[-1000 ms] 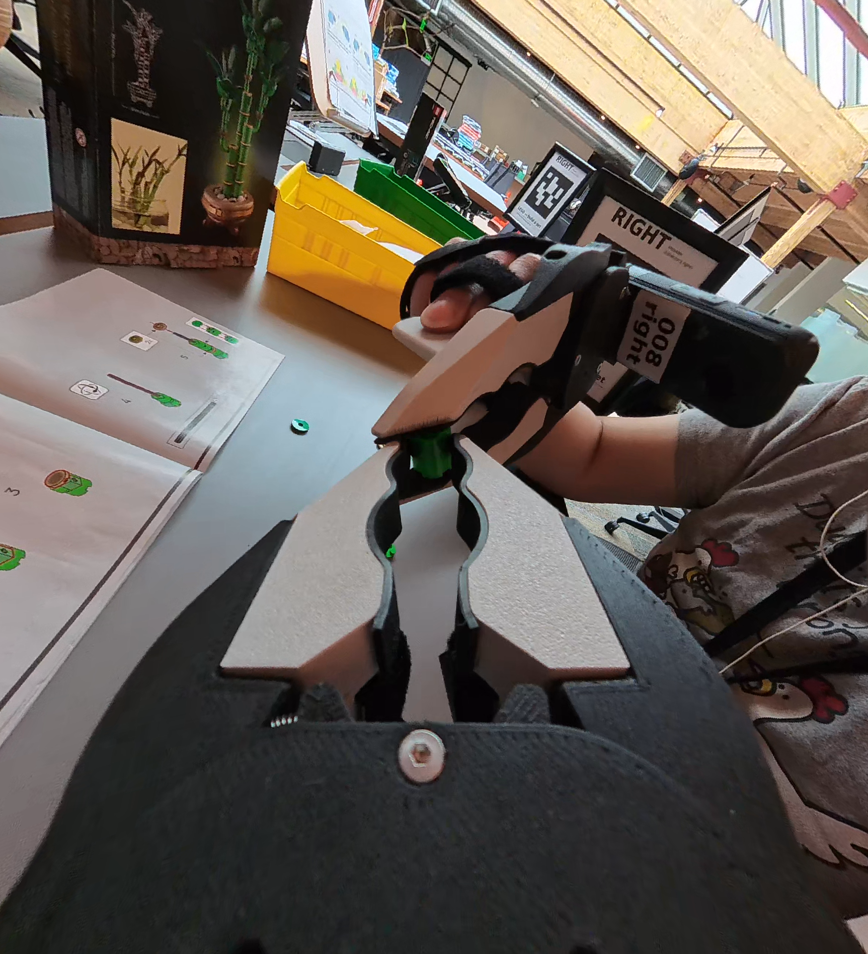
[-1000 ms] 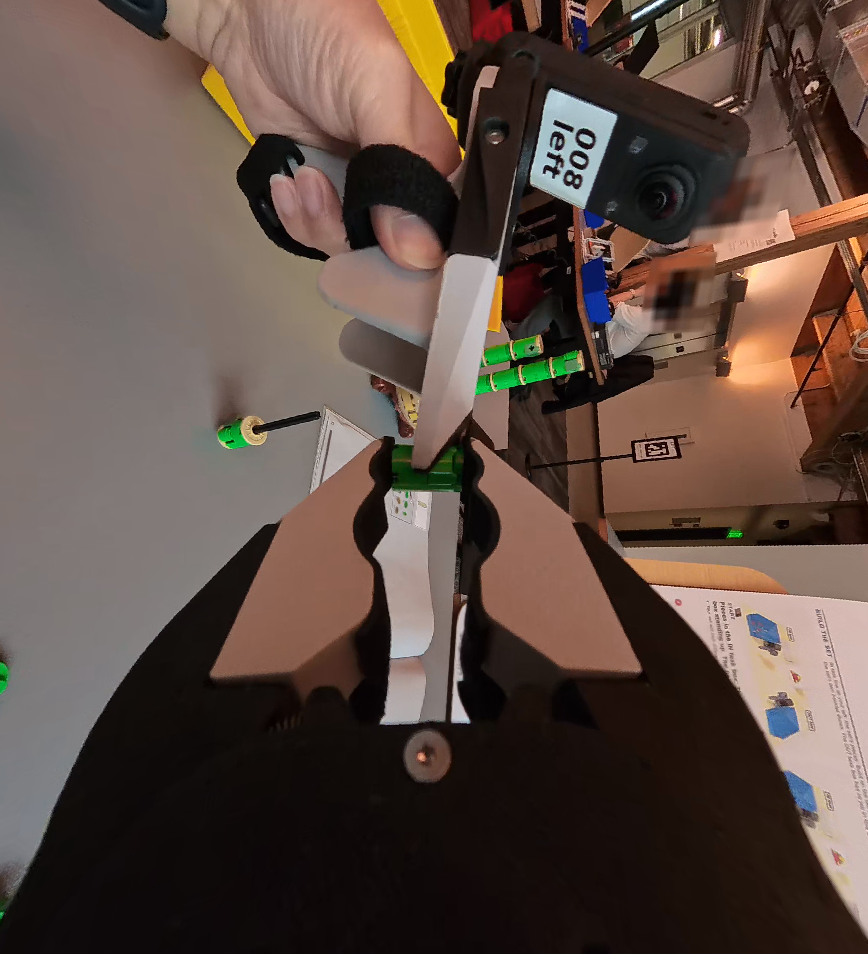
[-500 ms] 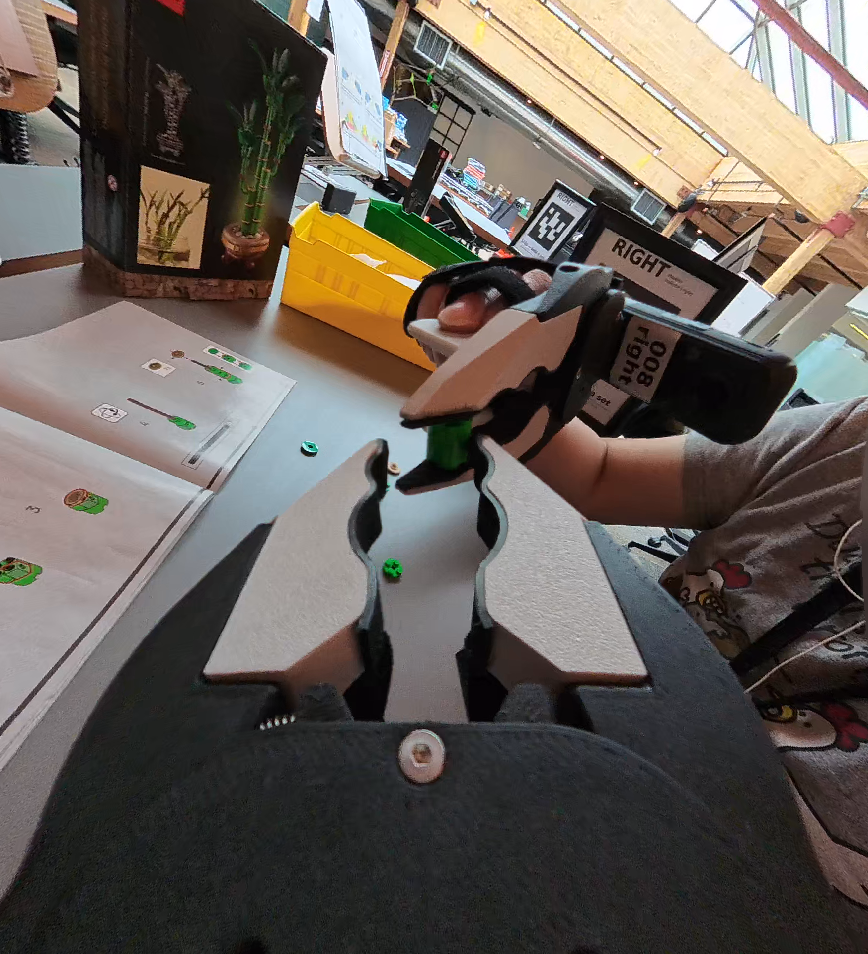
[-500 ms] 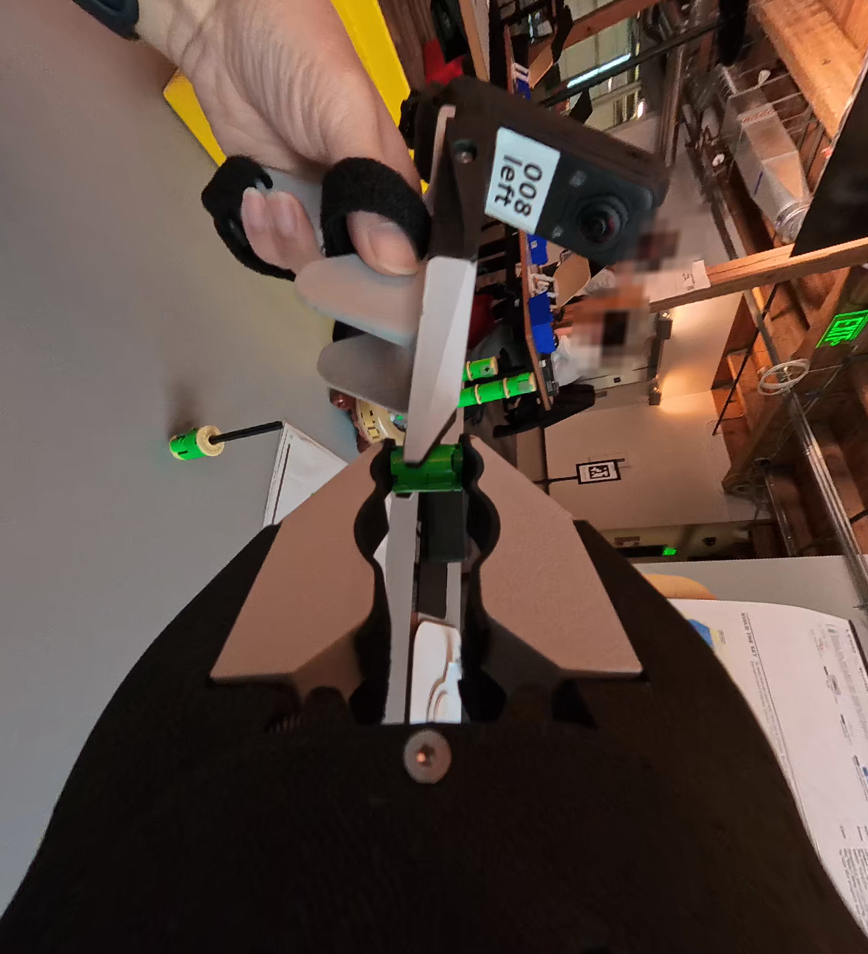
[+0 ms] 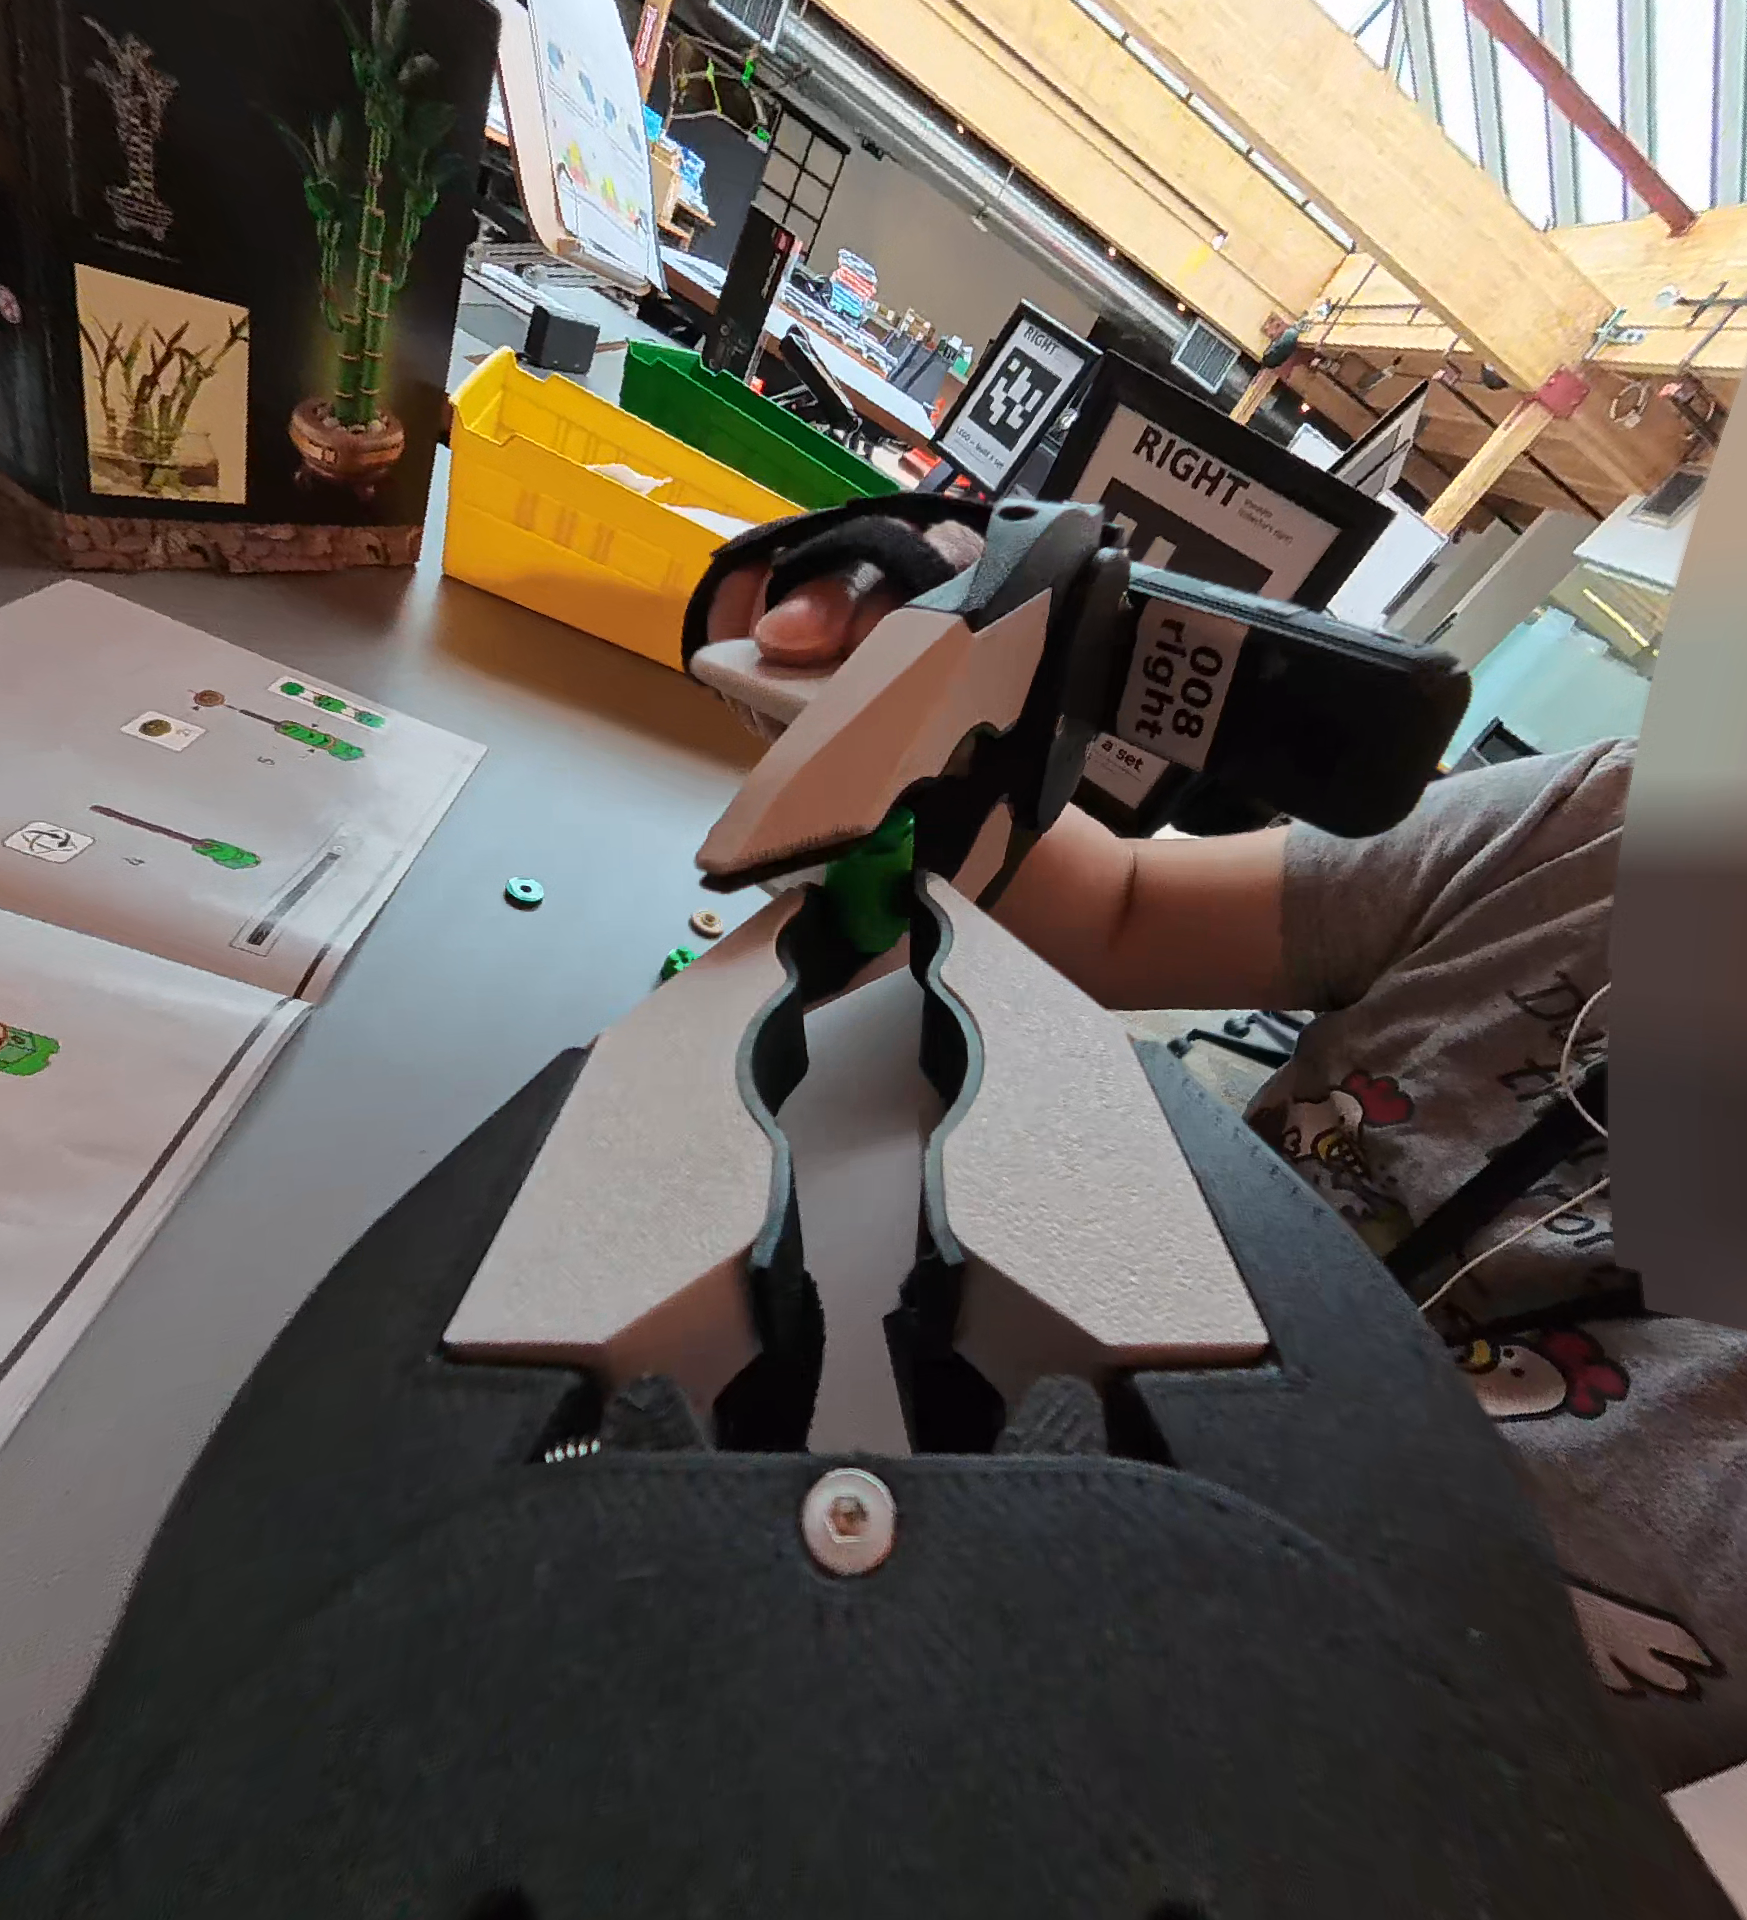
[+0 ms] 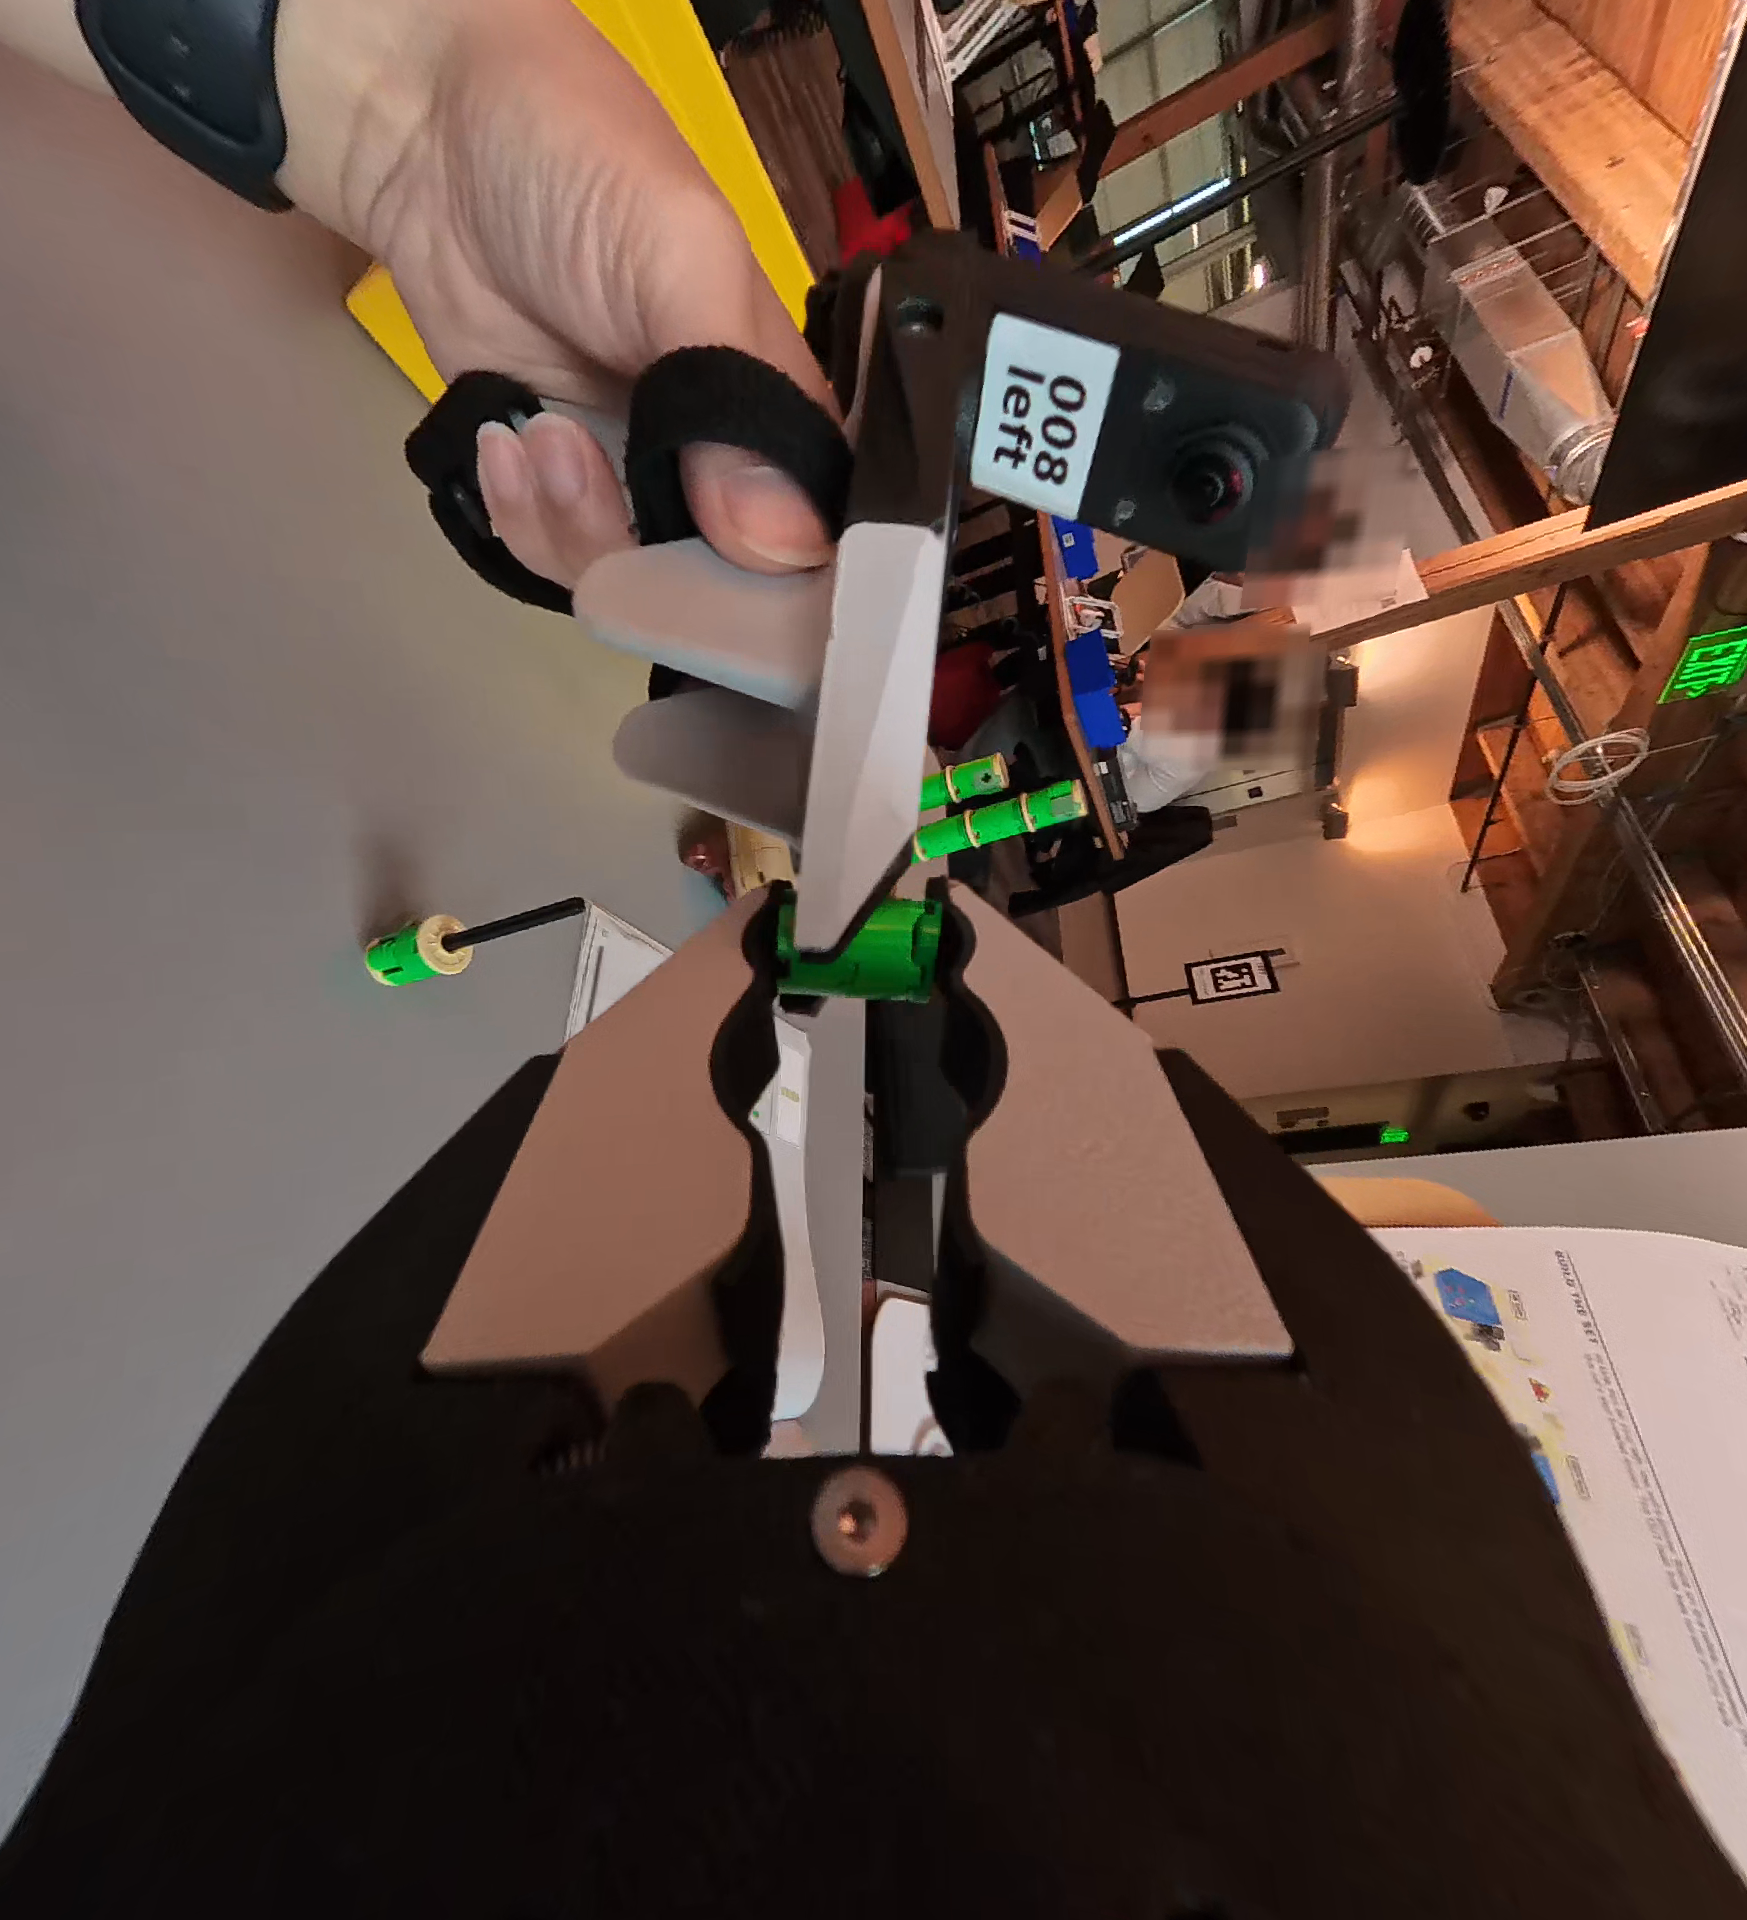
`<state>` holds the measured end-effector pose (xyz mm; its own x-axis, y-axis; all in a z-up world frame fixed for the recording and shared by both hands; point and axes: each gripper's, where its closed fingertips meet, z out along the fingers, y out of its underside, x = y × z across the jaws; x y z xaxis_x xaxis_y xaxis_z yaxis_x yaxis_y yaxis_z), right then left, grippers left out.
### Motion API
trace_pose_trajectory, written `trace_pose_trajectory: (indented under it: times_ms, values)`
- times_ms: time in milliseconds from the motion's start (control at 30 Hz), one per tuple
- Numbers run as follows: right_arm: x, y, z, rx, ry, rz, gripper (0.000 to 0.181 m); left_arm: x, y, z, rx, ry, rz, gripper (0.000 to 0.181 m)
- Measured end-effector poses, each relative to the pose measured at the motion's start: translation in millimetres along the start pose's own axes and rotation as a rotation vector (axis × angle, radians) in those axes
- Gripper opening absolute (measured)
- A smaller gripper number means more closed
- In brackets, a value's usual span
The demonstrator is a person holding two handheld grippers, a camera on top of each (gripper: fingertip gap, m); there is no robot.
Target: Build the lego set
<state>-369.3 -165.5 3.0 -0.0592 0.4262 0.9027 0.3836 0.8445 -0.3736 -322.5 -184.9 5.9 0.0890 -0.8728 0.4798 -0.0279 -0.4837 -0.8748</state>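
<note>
A small green lego cylinder (image 6: 864, 951) is held in the air between both grippers. My right gripper (image 6: 853, 925) is shut on it, one fingertip at each end. My left gripper (image 5: 861, 909) comes at it crosswise, and its fingertips are closed around the same piece (image 5: 871, 883). In the left wrist view the right gripper (image 5: 749, 878) reaches in from the right, held by a hand. In the right wrist view one finger (image 6: 869, 727) of the left gripper comes down from above onto the piece's left end.
The open instruction booklet (image 5: 121, 831) lies on the dark table at left. The lego box (image 5: 204, 260), a yellow bin (image 5: 557, 520) and a green bin (image 5: 734, 416) stand behind it. Small loose pieces (image 5: 524, 891) lie nearby. A green-and-tan piece on a black axle (image 6: 433, 945) and green stalks (image 6: 994, 805) are farther off. The gap from one gripper's tips to the other's is roughly 4 cm.
My left gripper opened wider half a second ago and has now narrowed again around the green piece. The right gripper has kept hold of the piece throughout.
</note>
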Motion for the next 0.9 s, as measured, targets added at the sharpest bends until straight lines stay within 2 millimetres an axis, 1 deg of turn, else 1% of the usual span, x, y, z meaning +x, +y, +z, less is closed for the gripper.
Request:
trace_pose_trajectory:
  times_ms: [133, 233, 333, 567, 667, 767, 900]
  values:
    - [1.8, 2.3, 2.7, -0.02, 0.024, -0.01, 0.029, -4.0, -0.7, -2.8, 0.012, -0.003, -0.036, 0.014]
    - [-0.7, 2.7, 3.6, -0.034, 0.025, -0.038, 0.026, -5.5, 0.8, -2.3, 0.001, -0.014, -0.033, 0.014]
    - [-0.2, 1.8, 3.2, -0.031, 0.023, -0.013, 0.024, -4.5, -0.2, -2.1, 0.004, -0.014, -0.028, 0.014]
    - [-4.4, 3.7, 2.4, -0.036, -0.006, -0.008, 0.023, -5.4, 2.4, -0.4, -0.014, -0.013, -0.036, 0.014]
    - [-1.9, 3.2, 1.6, -0.046, 0.007, -0.007, 0.023, -3.9, 0.3, -0.6, 0.001, 0.002, -0.043, 0.014]
    - [-3.5, 2.7, 3.0, -0.05, 0.005, -0.02, 0.023, -3.7, 1.9, -2.0, -0.009, -0.002, -0.037, 0.014]
    - [-1.3, 1.4, 3.6, -0.017, 0.025, -0.02, 0.024, -3.5, 0.7, -3.0, -0.002, -0.008, -0.017, 0.014]
